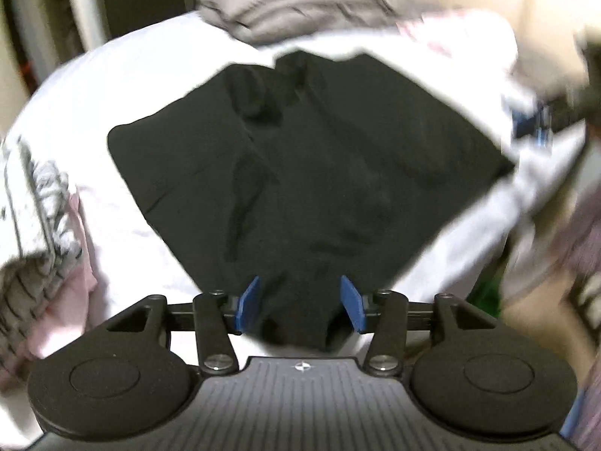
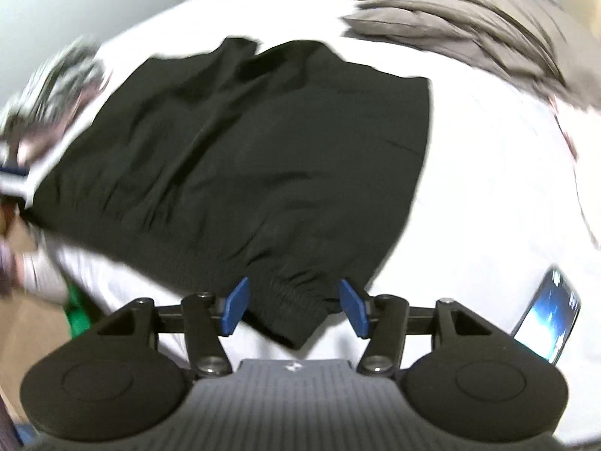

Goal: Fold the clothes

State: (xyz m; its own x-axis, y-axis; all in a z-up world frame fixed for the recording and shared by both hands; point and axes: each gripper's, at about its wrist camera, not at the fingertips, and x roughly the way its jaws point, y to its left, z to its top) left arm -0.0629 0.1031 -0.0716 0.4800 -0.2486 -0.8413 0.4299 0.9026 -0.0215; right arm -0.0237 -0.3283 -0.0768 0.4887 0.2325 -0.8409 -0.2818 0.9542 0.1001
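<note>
A pair of black shorts point(image 1: 308, 173) lies spread on a white bedsheet point(image 1: 131, 86). In the left wrist view my left gripper point(image 1: 300, 302) is open, and one corner of the shorts runs between its blue fingers point(image 1: 248, 304) toward the camera. In the right wrist view the black shorts point(image 2: 244, 158) show a gathered elastic waistband. That waistband's corner sits between the wide-apart blue fingers point(image 2: 353, 308) of my open right gripper point(image 2: 295, 306). Both views are blurred by motion.
A folded grey garment point(image 1: 300, 3) point(image 2: 469, 18) lies at the far side of the bedsheet point(image 2: 488, 188). Patterned grey and pink clothes point(image 1: 41, 206) are heaped on the left. A phone point(image 2: 548, 319) with a lit screen rests at the right. A sleeve point(image 1: 578, 240) is at the right edge.
</note>
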